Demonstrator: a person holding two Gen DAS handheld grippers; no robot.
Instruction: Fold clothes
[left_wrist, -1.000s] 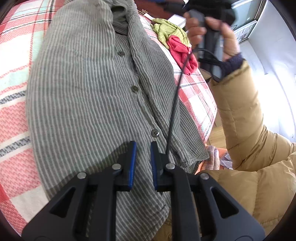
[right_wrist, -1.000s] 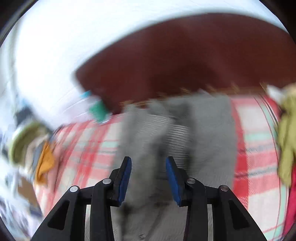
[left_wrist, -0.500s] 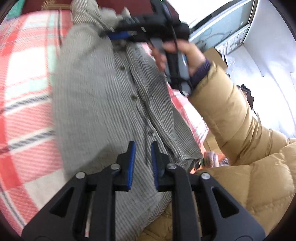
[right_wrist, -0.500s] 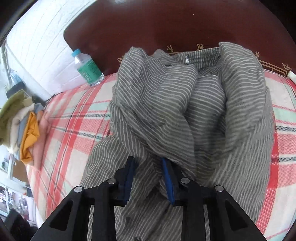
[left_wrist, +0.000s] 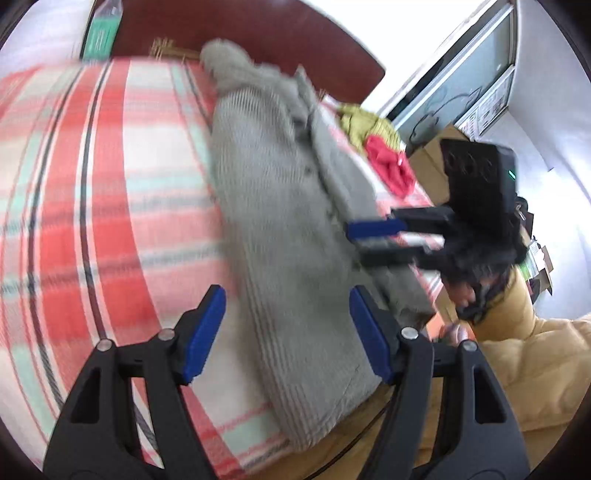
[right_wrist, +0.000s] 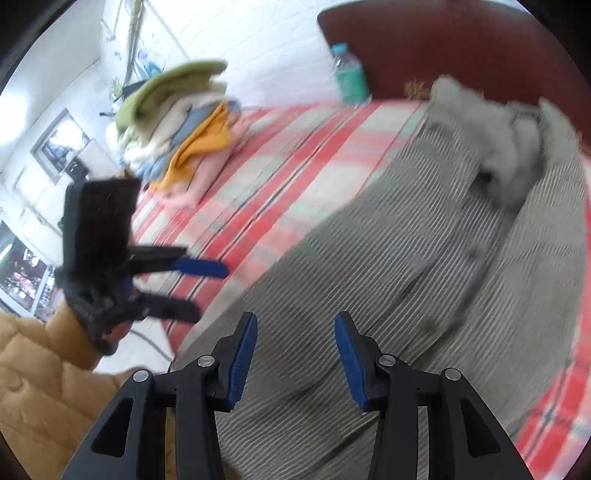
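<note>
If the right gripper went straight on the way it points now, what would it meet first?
Most likely the grey striped shirt on the plaid bedcover. The right gripper, jaws open, points along the cloth toward its bunched collar end; motion blur leaves its height above unclear.

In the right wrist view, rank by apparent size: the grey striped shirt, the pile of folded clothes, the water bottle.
1. Grey striped shirt, largest, though nearest the camera.
2. Pile of folded clothes.
3. Water bottle, smallest, though it stands farthest back.
</note>
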